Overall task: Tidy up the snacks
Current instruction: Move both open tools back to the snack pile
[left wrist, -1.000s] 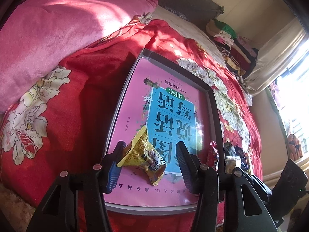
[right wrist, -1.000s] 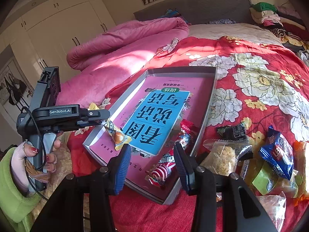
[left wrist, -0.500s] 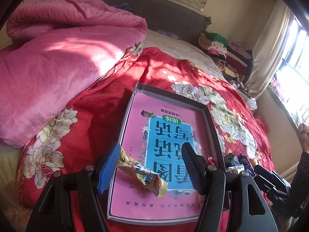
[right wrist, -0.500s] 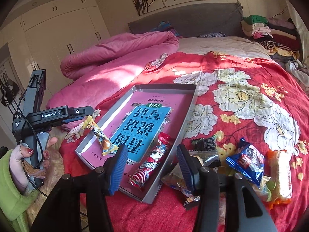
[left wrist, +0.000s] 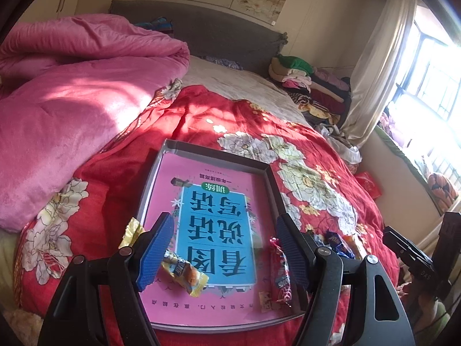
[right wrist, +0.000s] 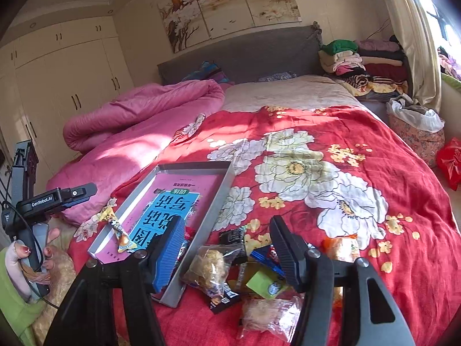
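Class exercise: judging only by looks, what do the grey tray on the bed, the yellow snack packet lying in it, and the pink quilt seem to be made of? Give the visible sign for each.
Grey tray: probably thin cardboard or sheet metal; flat matte walls with sharp folded corners leave it open.
Yellow snack packet: glossy plastic film; it crinkles, glints, and has a crimped end.
Pink quilt: soft plush fabric, seemingly fleece; fuzzy sheen and thick rounded folds.

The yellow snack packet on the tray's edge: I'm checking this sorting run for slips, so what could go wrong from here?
The yellow snack packet lies across the grey tray's left wall, half out, so a nudge could tip it onto the bedspread. The tray sits on soft bedding and may tilt if pressed. The loose snack pile crowds the tray's right wall, so the opening right gripper might catch two packets.
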### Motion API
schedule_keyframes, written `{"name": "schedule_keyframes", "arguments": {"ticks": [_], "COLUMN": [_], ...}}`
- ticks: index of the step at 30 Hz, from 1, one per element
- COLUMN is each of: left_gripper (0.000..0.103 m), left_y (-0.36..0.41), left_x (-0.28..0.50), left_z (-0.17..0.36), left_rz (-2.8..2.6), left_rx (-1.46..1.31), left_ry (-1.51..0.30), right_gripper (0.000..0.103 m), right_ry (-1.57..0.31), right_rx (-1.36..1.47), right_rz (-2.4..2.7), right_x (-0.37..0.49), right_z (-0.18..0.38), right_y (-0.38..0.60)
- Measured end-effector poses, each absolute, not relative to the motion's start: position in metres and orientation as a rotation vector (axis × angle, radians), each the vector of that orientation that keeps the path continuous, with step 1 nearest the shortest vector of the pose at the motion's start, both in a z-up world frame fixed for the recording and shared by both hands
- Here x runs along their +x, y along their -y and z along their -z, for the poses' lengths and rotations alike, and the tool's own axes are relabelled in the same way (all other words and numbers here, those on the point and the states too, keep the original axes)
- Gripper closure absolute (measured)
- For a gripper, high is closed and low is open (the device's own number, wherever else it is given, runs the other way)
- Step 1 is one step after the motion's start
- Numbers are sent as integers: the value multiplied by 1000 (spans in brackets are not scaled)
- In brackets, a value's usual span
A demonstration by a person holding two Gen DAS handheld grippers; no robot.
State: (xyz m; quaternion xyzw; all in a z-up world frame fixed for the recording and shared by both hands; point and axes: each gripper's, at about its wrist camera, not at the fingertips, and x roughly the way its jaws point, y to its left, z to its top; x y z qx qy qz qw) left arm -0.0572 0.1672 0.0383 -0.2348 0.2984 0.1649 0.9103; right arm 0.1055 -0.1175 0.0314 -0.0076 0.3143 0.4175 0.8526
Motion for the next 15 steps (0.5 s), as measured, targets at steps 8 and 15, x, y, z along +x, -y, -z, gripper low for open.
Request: {"name": "schedule_keyframes", "arguments": {"ticks": [8, 15], "left_gripper": [28, 27], "left_y": [-133, -102], "left_x": [-48, -35], "left_z": [-47, -49], "left_rz": [-244, -162], "left_rx": [-481, -442], "left_ry": [-616, -649], "right_gripper": [38, 36], "right_ry": [-636, -660], "right_rx": [10, 15], "right_rz": [-806, -778], "right_x": [113, 110], "right_z": [-38, -34], "right_y": [149, 161]}}
